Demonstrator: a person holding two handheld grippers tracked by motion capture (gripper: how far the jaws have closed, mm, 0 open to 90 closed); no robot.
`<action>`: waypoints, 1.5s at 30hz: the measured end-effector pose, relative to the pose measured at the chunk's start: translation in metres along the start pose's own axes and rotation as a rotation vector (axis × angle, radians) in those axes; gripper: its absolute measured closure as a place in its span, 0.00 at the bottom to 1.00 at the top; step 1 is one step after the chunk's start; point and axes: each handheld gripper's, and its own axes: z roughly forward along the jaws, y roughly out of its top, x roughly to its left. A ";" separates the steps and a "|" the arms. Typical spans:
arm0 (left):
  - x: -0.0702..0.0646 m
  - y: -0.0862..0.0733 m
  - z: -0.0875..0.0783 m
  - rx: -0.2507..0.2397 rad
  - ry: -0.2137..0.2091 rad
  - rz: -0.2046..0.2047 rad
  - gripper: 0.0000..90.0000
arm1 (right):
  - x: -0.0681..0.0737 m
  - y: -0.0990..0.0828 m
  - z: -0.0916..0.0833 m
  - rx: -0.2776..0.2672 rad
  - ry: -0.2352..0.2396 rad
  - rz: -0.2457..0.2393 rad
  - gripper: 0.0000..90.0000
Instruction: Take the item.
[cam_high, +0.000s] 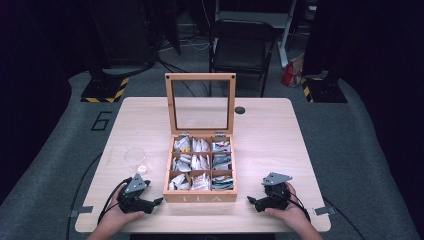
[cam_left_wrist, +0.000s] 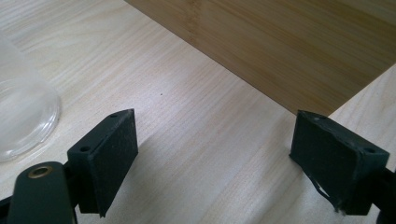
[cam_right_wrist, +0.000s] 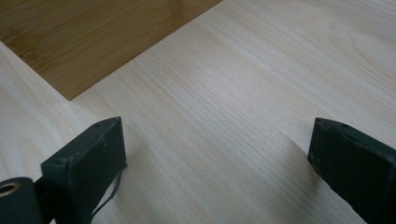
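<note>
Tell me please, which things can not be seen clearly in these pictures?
- Tea bags, high view: labels too small to read.
- Small white object beside the clear glass, high view: too small to identify.
- Glass, left gripper view: cut off by the left edge.
- Tea box, right gripper view: cut off by the top edge, contents out of frame.

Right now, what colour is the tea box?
Light brown wood; the tea box shows best in the high view.

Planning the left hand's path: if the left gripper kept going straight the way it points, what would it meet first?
Probably the wooden tea box: the open left gripper has bare table ahead, then the box's side wall. The clear glass sits off to one side, likely outside that line.
</note>
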 end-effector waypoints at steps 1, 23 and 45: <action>0.000 0.000 0.000 0.000 0.000 0.000 0.16 | 0.000 0.000 0.000 0.000 0.000 0.000 0.04; 0.001 0.000 -0.001 0.000 0.027 -0.003 0.20 | 0.000 0.000 0.000 0.000 0.000 0.000 0.04; -0.001 0.009 -0.023 -0.029 -0.001 -0.063 0.37 | 0.000 0.000 0.000 0.000 0.000 0.000 0.04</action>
